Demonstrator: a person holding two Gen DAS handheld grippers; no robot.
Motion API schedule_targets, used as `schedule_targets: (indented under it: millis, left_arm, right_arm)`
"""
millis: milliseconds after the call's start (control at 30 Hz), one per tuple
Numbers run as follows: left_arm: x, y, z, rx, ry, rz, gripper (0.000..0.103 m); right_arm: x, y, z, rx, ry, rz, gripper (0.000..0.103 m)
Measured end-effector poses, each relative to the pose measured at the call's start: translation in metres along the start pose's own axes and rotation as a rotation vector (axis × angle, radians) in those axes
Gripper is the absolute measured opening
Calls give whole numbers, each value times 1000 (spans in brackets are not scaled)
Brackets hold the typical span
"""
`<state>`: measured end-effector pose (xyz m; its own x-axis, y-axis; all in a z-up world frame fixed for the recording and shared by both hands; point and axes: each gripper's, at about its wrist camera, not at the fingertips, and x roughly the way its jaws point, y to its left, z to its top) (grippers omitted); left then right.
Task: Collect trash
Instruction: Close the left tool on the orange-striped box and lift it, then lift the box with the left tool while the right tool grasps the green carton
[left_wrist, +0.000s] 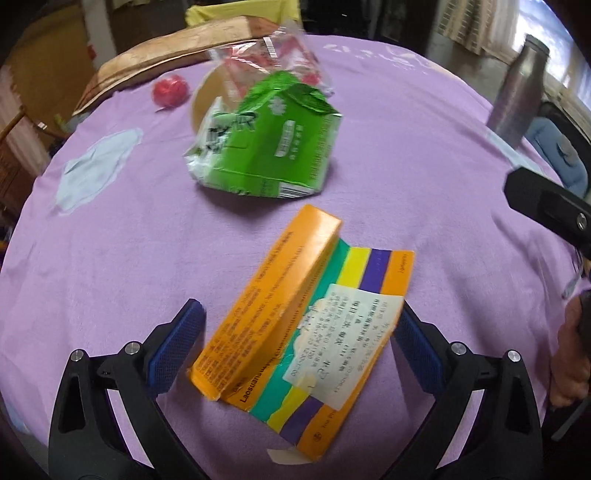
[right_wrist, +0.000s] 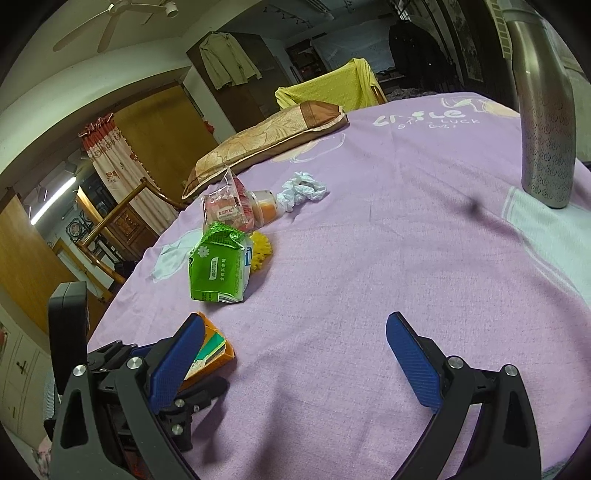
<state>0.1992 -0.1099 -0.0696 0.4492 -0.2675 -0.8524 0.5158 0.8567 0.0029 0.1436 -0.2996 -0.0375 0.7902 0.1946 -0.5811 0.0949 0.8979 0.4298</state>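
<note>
A flattened orange medicine box (left_wrist: 295, 314) with green, yellow and purple stripes and a white label lies on the purple sheet (left_wrist: 110, 258). My left gripper (left_wrist: 299, 308) points down over it. Its blue pads (left_wrist: 177, 347) stand on either side of the box, close to its edges but not pressing on it. In the right wrist view the orange box (right_wrist: 214, 350) shows behind my right gripper's left finger. My right gripper (right_wrist: 295, 317) is open over bare sheet with nothing between its fingers. Farther off lie a green tissue pack (left_wrist: 266, 147) and a clear red-printed wrapper (left_wrist: 269, 55).
A plastic cup (right_wrist: 266, 208), a crumpled white tissue (right_wrist: 303, 190) and a yellow scrap (right_wrist: 260, 251) lie beyond the green pack (right_wrist: 218, 266). A red ball (left_wrist: 169, 90) sits near a brown pillow (right_wrist: 266, 136). A metal flask (right_wrist: 546, 129) stands at the right. A hand (left_wrist: 569, 350) shows at the right edge.
</note>
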Motion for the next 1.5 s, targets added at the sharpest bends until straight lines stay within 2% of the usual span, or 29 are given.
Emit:
schedule_targets:
  millis: [133, 200, 333, 433, 600, 800, 1000, 1100, 1167, 1233, 1400, 1433, 1500]
  left_arm:
    - [-7, 7, -5, -57, -47, 46, 72]
    - [-11, 8, -9, -78, -68, 64, 66]
    - [-23, 13, -21, -127, -125, 105, 62]
    - [-38, 30, -29, -209, -165, 90, 58]
    - [-63, 55, -36, -273, -230, 122, 58]
    - [-53, 75, -42, -315, -210, 138, 57]
    - [-49, 87, -51, -339, -211, 138, 58]
    - [-41, 91, -54, -352, -190, 131, 58]
    - [-41, 89, -55, -340, -196, 137, 64]
    - [-41, 87, -55, -334, -199, 139, 78]
    - [-40, 87, -57, -333, -205, 127, 83]
    - [-40, 89, -58, -338, -208, 116, 84]
    - [-41, 91, -58, -350, -211, 104, 84]
  right_arm:
    - [-1, 1, 0, -5, 1, -3, 97]
    - [-1, 1, 0, -5, 0, -3, 97]
    - [-1, 0, 0, -5, 1, -4, 97]
    - [0, 1, 0, -2, 4, -4, 97]
    - [2, 0, 0, -1, 12, -7, 97]
    - [14, 9, 5, -41, 86, -4, 97]
    - [34, 60, 28, -169, 154, 52, 97]
    - [62, 81, 43, -217, 179, 52, 97]
    - [84, 86, 51, -201, 209, 41, 97]
    - [103, 84, 57, -160, 226, 27, 97]
    - [130, 79, 60, -107, 255, 20, 97]
    - [133, 80, 58, -112, 259, 30, 93]
    - [133, 83, 54, -142, 268, 83, 73]
